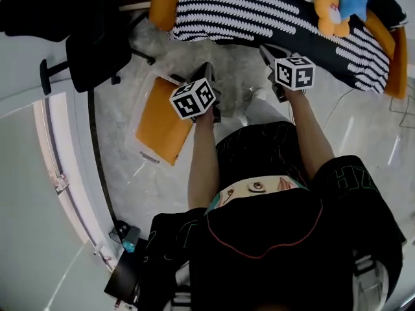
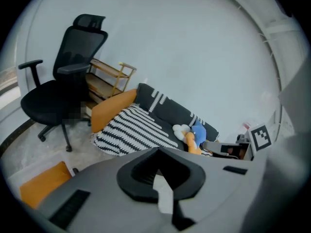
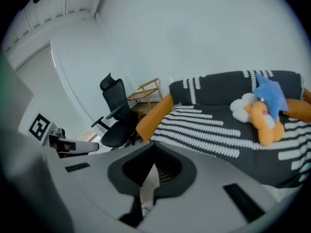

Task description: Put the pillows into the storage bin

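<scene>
- One black office chair (image 1: 97, 37) stands farthest left on the pale marbled floor (image 1: 162, 186), with one wooden rack (image 2: 111, 79) behind it by the white wall (image 2: 194, 57).
- We count three orange pillows. The floor pillow (image 1: 162, 131) lies flat between the chair and us, near the left gripper.
- Our left gripper (image 1: 206, 69) hangs in the air, its jaws pressed together on nothing.
- The left-end pillow (image 1: 164, 2) leans at the end of the dark sofa (image 3: 218, 89), touching one striped blanket (image 1: 259, 11).
- Our right gripper (image 1: 267, 52) is likewise closed tight and empty, near the sofa's front edge.
- A few plush toys (image 1: 331, 5) sit on the sofa, and the right-end pillow (image 1: 401, 63) lies beyond them.
</scene>
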Demonstrator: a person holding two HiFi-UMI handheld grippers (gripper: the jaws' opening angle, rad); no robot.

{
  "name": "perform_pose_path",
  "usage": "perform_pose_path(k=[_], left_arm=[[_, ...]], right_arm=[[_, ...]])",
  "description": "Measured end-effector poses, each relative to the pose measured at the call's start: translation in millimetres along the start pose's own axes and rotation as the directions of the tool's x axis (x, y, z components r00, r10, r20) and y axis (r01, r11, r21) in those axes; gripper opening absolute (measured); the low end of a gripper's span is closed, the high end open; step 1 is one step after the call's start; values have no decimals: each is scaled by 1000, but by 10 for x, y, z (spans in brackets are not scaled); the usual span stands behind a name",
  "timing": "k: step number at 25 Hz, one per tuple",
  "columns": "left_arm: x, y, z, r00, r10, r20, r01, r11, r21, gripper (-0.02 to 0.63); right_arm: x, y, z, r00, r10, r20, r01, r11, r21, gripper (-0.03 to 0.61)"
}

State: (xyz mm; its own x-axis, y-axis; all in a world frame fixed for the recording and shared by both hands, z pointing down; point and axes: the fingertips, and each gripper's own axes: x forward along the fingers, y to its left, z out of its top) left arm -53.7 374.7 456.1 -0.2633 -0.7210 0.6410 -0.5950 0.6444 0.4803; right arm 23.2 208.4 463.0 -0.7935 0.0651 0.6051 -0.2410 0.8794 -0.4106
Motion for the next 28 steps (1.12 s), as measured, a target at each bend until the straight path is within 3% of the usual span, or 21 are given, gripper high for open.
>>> perform_pose_path(k=[4,8,13,17,24,28], left_arm=[[350,-684,167,998,-59,-2,59,994,97,-3],[676,-1370,289,992,-127,-27,130,970,206,-3],[942,-2207,379,970,-242,-26,238,920,312,-3],[1100,-2715,545,948,-317,-17,300,877,376,-3],[1202,-3464,761,910,-415,-4,369,805,465,-3],[1327,-3728,808,893,-449,-17,402,783,475,-3]], right_arm=[[-396,-553,294,995,-63,77,64,998,-6,3],[-878,-1149,539,973,-153,173,148,988,40,3],[-1550,-1801,815,920,-248,303,205,964,169,3],[-1948,-2061,1182,866,-292,406,233,954,187,3],[-2438,-2448,1230,807,-376,454,299,925,235,3],[-2660,-2628,1229,775,-424,469,340,905,256,3]])
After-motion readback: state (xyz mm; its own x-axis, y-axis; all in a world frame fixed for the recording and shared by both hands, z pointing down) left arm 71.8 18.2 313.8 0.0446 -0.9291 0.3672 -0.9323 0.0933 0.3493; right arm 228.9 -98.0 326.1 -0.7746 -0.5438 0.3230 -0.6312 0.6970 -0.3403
